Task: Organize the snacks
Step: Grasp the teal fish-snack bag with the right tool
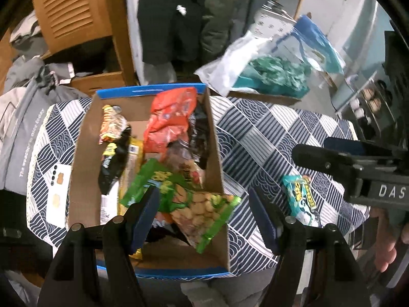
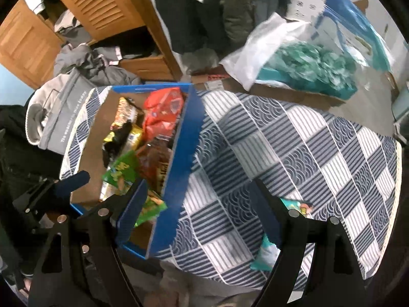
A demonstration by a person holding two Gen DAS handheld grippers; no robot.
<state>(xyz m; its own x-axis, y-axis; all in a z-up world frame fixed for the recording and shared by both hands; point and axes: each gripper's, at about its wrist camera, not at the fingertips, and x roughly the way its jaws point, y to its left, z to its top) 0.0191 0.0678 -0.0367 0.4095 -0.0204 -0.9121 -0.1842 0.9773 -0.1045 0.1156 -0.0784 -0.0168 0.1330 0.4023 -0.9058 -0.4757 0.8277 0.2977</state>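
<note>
A cardboard box with a blue rim point(image 1: 217, 153) point(image 2: 189, 133) stands on the patterned tablecloth and holds several snack packets: a red one point(image 1: 171, 120), a black one point(image 1: 112, 163) and a green one point(image 1: 194, 204) lying on top by the near right wall. My left gripper point(image 1: 204, 215) is open just above the green packet, holding nothing. A teal snack packet point(image 1: 301, 199) point(image 2: 265, 253) lies on the cloth right of the box. My right gripper point(image 2: 199, 217) is open and empty above the cloth, the teal packet by its right finger.
The table point(image 2: 294, 140) has a blue-and-white patterned cloth. Behind it lie a white plastic bag point(image 1: 230, 66) and a clear bag with teal contents point(image 1: 281, 74). Grey clothes point(image 1: 23, 117) are piled at the left by a wooden cabinet point(image 1: 76, 12).
</note>
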